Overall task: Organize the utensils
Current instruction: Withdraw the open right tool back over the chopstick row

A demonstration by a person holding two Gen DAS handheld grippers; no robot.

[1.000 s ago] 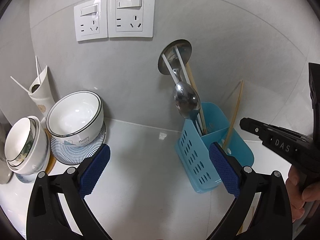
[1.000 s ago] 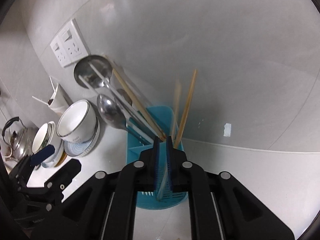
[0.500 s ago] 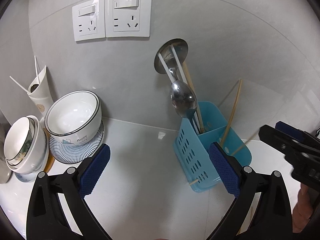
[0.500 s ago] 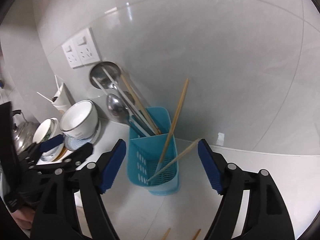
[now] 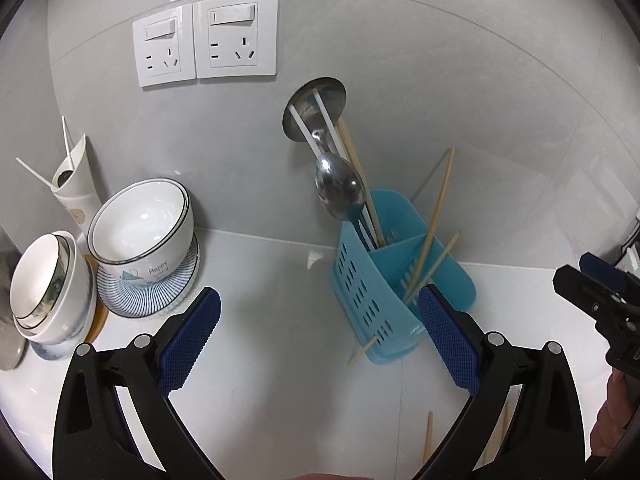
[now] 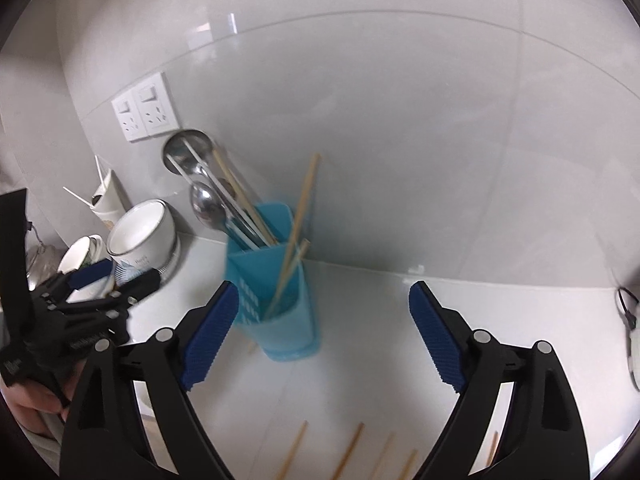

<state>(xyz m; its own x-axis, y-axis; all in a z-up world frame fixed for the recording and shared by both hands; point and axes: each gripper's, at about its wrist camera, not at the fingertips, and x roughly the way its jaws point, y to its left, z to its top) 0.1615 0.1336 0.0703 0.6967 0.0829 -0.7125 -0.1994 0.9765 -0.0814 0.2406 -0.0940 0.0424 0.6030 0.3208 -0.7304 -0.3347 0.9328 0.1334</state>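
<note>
Both grippers spread wide and empty above a white counter (image 5: 280, 360): left gripper (image 5: 318, 340) facing a blue caddy (image 5: 380, 296), right gripper (image 6: 320, 336) angled down on it from the other side. Caddy standing against the grey wall. Rear compartment: ladle (image 5: 316, 108), spoon (image 5: 340, 188), white and wooden chopsticks. Front compartment: two wooden chopsticks (image 6: 298, 224) leaning, one tip poking out through a side slot. More chopsticks (image 6: 348, 452) loose on the counter in the foreground. Bowls (image 5: 140, 232) stacked at left, below twin sockets (image 5: 206, 38).
</note>
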